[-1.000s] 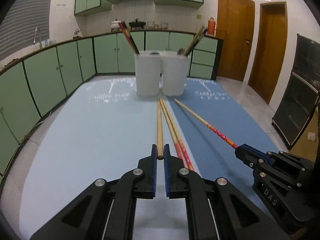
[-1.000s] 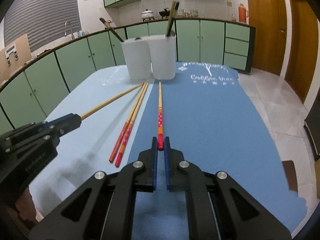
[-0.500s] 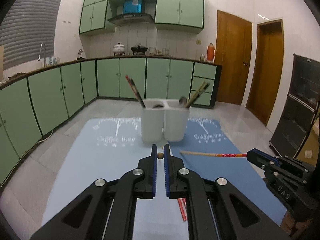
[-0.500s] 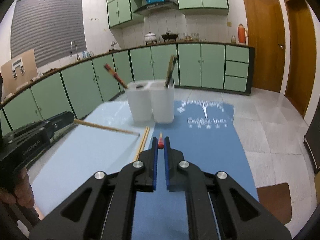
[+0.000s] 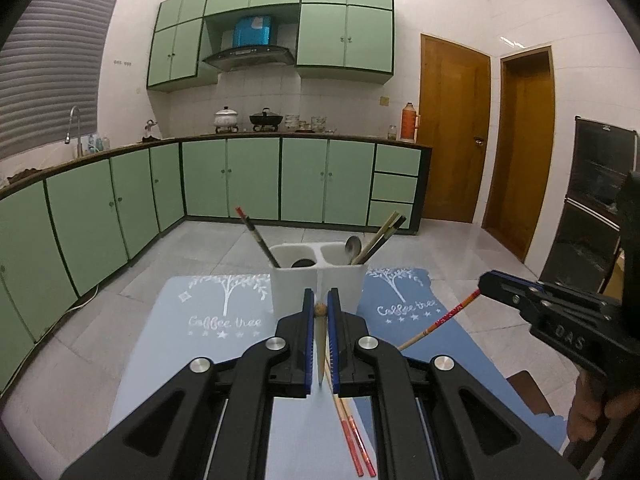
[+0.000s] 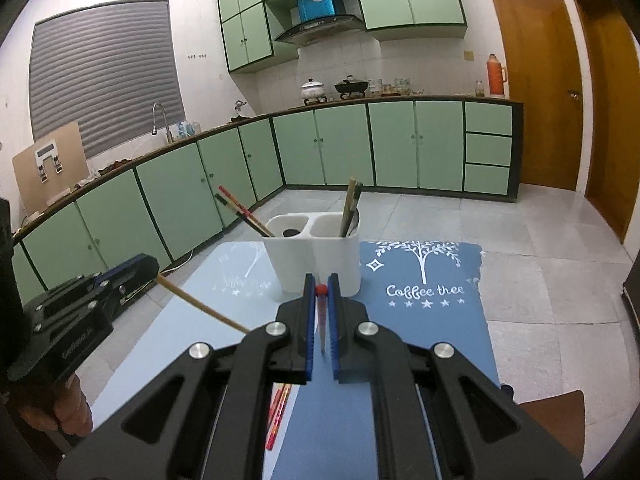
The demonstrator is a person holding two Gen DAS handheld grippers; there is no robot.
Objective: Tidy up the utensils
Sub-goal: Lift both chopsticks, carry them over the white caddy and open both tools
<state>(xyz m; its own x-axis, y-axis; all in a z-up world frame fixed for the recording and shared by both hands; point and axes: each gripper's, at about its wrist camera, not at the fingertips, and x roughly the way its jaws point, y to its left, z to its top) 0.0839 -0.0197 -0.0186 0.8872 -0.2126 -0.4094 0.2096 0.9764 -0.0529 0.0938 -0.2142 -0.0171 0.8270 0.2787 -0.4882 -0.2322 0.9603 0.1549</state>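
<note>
A white holder (image 5: 318, 280) with two cups stands at the far end of the tabletop (image 5: 192, 368), where the light blue mat (image 5: 212, 344) meets the dark blue mat (image 6: 420, 320). The left cup holds dark chopsticks with red tips (image 5: 256, 236) and a dark round thing low inside. The right cup holds a spoon (image 5: 353, 246) and some brown chopsticks (image 5: 384, 234).

The left gripper (image 5: 319, 312) is up above the tabletop and tips down a little toward the holder. Its jaws pinch a plain wooden chopstick (image 5: 320, 336) by its thick end.

Two red-ended chopsticks (image 5: 354, 436) lie on the tabletop below the grippers.

The right gripper (image 6: 321, 292) is up in the air too, tipped down toward the holder. Its jaws pinch a chopstick with a red end (image 6: 321, 320). A hand (image 5: 596, 416) holds this gripper from below.
</note>
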